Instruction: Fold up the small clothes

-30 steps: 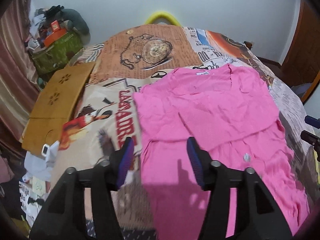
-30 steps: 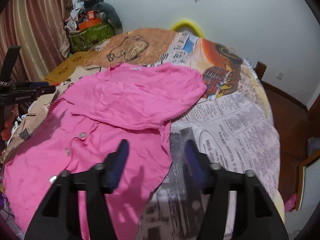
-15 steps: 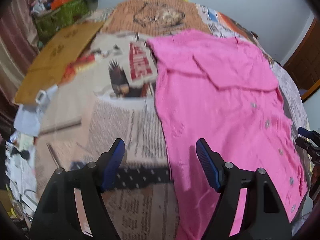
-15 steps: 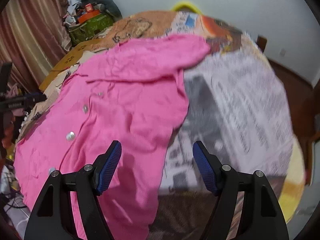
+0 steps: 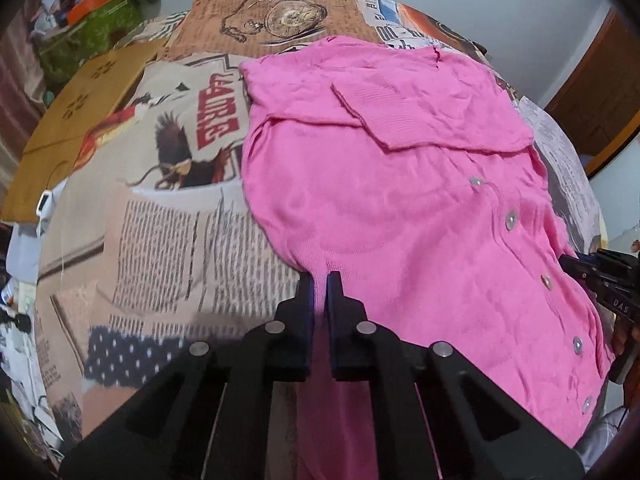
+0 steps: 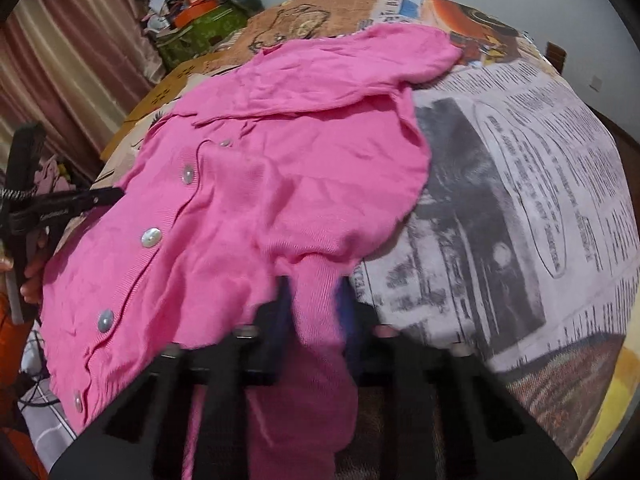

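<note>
A pink buttoned cardigan (image 5: 400, 200) lies flat on the newspaper-print bedcover (image 5: 160, 240), its sleeves folded across the chest. My left gripper (image 5: 319, 280) is shut on the cardigan's near left hem corner, with fabric pinched between the blue pads. In the right wrist view the cardigan (image 6: 280, 160) bunches at its near right corner. My right gripper (image 6: 313, 284) is closing its jaws there, with a fold of pink fabric squeezed between them. Each gripper also shows in the other view: the right gripper (image 5: 600, 276) at the right edge, the left gripper (image 6: 80, 200) at the left edge.
A brown cardboard sheet (image 5: 80, 112) lies on the bed's far left. Behind it sits a green bag with piled clutter (image 5: 88, 32). A curtain (image 6: 60, 60) hangs on the left. A wooden door (image 5: 592, 100) stands at the right. The bedcover (image 6: 520, 160) runs bare to the cardigan's right.
Both grippers came down to the cardigan's near hem with their jaws wide, then closed on the fabric at its two near corners.
</note>
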`<state>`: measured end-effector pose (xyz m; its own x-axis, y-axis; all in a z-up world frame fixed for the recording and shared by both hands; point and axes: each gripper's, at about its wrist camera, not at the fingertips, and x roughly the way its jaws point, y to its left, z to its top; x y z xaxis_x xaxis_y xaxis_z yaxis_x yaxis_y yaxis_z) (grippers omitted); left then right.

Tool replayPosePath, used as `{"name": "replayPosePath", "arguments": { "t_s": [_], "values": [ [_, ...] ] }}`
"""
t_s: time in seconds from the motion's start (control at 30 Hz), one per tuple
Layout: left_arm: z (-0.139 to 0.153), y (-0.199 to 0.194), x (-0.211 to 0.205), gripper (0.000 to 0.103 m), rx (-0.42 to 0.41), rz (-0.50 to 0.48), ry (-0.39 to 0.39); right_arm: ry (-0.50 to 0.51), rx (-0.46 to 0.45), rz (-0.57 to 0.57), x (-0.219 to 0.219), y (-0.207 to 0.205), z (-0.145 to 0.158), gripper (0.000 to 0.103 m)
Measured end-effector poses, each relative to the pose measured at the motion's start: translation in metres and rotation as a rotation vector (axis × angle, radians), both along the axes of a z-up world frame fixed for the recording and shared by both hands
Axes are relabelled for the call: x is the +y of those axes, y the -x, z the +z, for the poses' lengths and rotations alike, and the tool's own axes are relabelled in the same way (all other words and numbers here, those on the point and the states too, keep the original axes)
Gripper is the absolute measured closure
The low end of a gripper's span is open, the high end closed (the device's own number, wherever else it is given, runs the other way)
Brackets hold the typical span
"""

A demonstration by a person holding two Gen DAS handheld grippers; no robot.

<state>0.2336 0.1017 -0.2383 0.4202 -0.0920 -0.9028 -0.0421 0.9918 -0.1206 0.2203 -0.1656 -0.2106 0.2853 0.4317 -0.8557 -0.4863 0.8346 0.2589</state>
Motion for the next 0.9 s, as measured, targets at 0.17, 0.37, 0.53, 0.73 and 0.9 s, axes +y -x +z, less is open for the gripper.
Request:
{"name": "replayPosePath", "arguments": {
  "t_s": [0.17, 0.37, 0.53, 0.73, 0.9],
  "values": [
    [-0.003, -0.027, 0.003, 0.098, -0.005, 0.028, -0.026, 0.023, -0.012, -0.021, -0.003, -0.015, -0.002, 0.095],
    [-0.006, -0.042, 0.006, 0.098, 0.02, 0.05, -0.042, 0.01, -0.015, -0.085, -0.016, -0.028, 0.004, 0.095],
    [0.005, -0.018, -0.002, 0.071, -0.007, 0.006, -0.113, -0.003, -0.03, -0.084, -0.023, -0.015, 0.017, 0.088],
    [0.017, 0.02, 0.008, 0.057, -0.027, 0.019, -0.115, 0.015, -0.047, -0.085, -0.031, 0.002, 0.029, 0.081],
    [0.016, 0.045, 0.021, 0.057, -0.001, 0.053, -0.024, 0.024, -0.045, -0.093, -0.04, 0.017, 0.031, 0.065]
  ]
}}
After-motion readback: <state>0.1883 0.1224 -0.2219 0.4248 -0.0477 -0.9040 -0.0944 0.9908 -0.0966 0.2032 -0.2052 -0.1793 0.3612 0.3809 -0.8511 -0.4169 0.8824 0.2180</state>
